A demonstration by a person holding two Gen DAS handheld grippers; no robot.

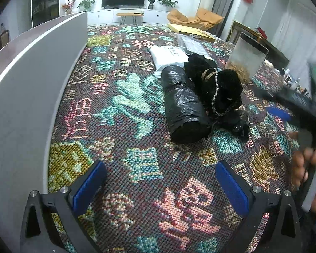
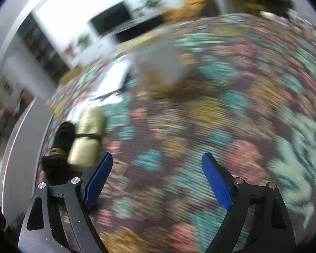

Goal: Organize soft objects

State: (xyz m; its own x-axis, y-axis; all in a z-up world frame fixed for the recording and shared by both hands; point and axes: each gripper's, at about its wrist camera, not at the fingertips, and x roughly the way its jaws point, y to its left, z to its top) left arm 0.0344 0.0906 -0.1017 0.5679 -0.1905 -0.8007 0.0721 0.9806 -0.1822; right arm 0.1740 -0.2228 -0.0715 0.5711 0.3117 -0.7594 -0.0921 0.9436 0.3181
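Left wrist view is showing the left tongs [image 1: 160, 187] hanging wide apart over the patterned woven cloth [image 1: 124, 97] covering the tabletop, nothing between the blue pads, probably waiting in reserve. Soft things are sitting bunched together mid-tabletop, likely gathered for sorting: a black plastic-bag roll [image 1: 184, 105], crinkly and cylindrical, lying on its side and touching a fuzzy black fabric bundle [image 1: 212, 84] tied round with cord and a pale beaded string. Behind them a white poly mailer [image 1: 168, 54] is lying flat, and a frosted clear container [image 1: 247, 57] with tan bits at its bottom is standing upright nearby. A grey curved panel [image 1: 31, 80] is edging the tabletop on the left. A hand [image 1: 307, 168] gripping the other tool is showing blurred at the right edge. Right wrist view is heavily smeared; the right tongs [image 2: 157, 181] are also gaping wide and holding nothing. At their left a pale yellow-green roll [image 2: 87, 139], smooth and strapped with a dark band, is lying beside a dark bundle [image 2: 61, 145], probably next up for grabbing.
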